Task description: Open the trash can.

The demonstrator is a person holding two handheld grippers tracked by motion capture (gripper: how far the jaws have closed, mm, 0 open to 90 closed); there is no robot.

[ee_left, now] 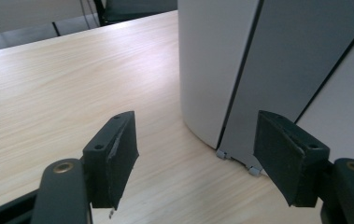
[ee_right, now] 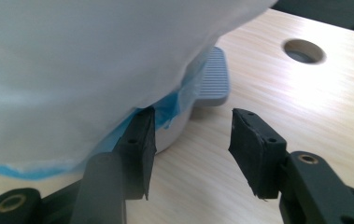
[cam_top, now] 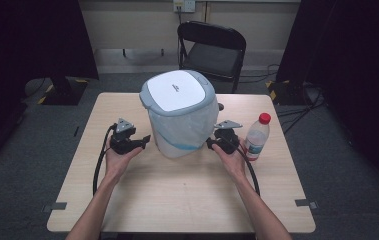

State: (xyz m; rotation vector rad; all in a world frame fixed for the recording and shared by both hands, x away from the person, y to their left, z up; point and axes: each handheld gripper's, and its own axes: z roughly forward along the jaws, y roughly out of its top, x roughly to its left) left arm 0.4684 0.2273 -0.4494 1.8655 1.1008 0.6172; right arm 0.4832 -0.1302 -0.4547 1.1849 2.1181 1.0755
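a: the table (cam_top: 177,200) looks like pale wood-grain laminate, smooth with a soft sheen.
b: the bin (cam_top: 179,92) is matt grey and white plastic; its liner bag (cam_top: 184,131) is thin, filmy, translucent plastic.
a: its pedal (ee_right: 213,79) is ribbed plastic.
b: the bottle (cam_top: 256,137) is clear, glossy plastic.

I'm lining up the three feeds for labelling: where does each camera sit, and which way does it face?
High view: above the person's side, looking forward and down on the table; both forearms, left gripper and right gripper flank the bin.
Left gripper view: rides the left gripper, facing the bin's base; jaws apart.
Right gripper view: rides the right gripper, facing the bin's bag and pedal; jaws apart.
Shared: all show the bin and table.
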